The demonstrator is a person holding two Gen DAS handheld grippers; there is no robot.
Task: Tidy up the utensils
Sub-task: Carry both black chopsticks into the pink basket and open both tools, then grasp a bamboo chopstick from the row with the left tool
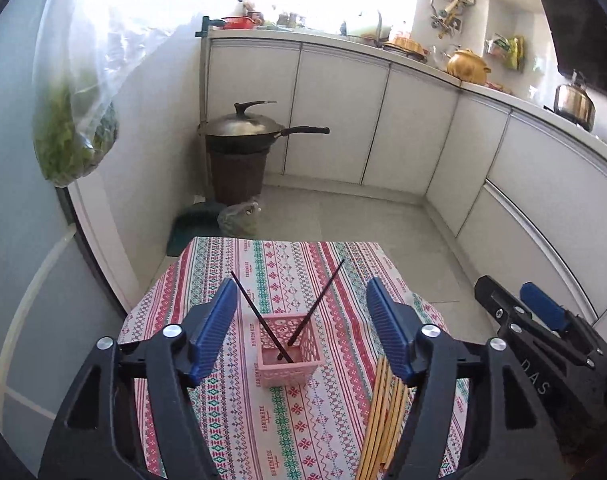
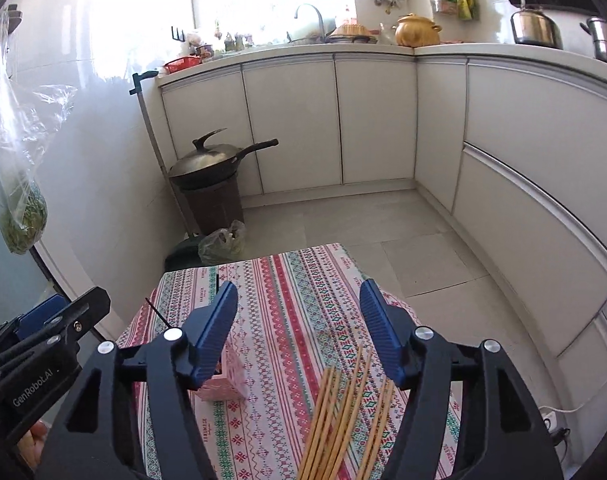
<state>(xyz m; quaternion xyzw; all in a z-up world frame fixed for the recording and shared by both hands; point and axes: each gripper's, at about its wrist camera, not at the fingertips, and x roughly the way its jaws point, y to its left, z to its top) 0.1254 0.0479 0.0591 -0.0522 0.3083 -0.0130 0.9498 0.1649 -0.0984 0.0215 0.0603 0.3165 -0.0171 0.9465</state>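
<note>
A pink lattice holder (image 1: 286,354) stands on the patterned tablecloth (image 1: 271,420), between my left gripper's fingers. Two black chopsticks (image 1: 259,316) lean crossed inside it. My left gripper (image 1: 301,320) is open and empty above the holder. Several bamboo chopsticks (image 1: 383,412) lie on the cloth at the right, partly under my left gripper's right finger. In the right wrist view they (image 2: 339,412) lie spread out below my right gripper (image 2: 299,320), which is open and empty. The holder (image 2: 225,384) is partly hidden behind the right gripper's left finger.
The small table's far edge (image 1: 279,242) drops to a tiled floor. A lidded wok (image 1: 243,126) sits on a brown bin by the wall. White cabinets (image 2: 335,120) curve round the back and right. A bag of greens (image 1: 73,136) hangs at the left.
</note>
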